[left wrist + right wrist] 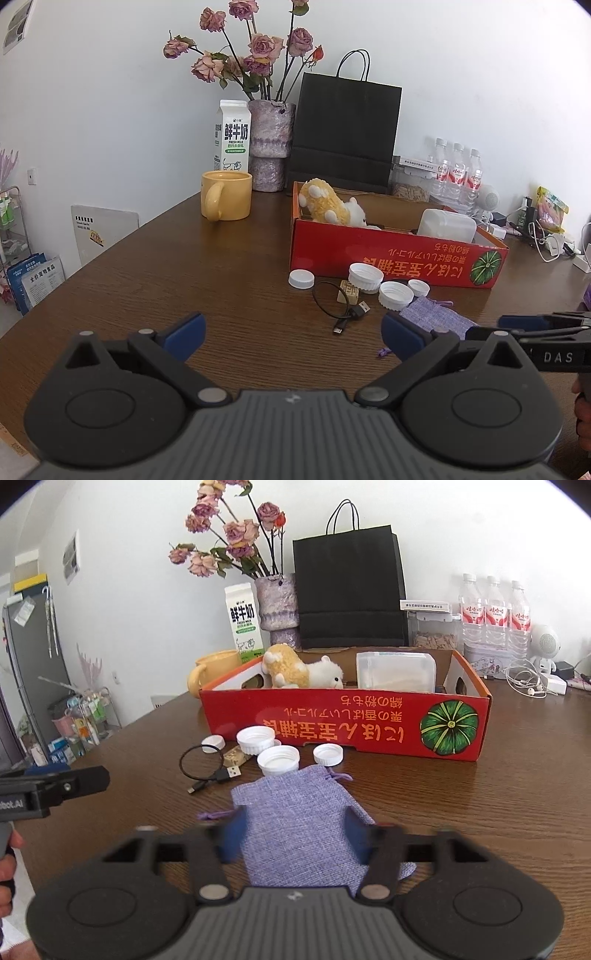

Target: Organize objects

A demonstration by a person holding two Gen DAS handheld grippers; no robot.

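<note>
Lilac pouch (299, 823) lies flat between the parted right tool (291, 836).

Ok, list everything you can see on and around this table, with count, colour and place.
cardboard box: 1, red, mid table
plush toy: 1, yellow and white, in box, left
plastic container: 1, translucent white, in box, right
bottle caps: 5, white, before box
USB cable: 1, black, left of caps
small block: 1, tan, among caps
drawstring pouch: 1, lilac, nearest
mug: 1, yellow, left of box
milk carton: 1, white, behind mug
vase of roses: 1, mauve, back
paper bag: 1, black, back
water bottles: 3, clear, back right
left gripper: open, above table
right gripper: open, astride pouch
</note>
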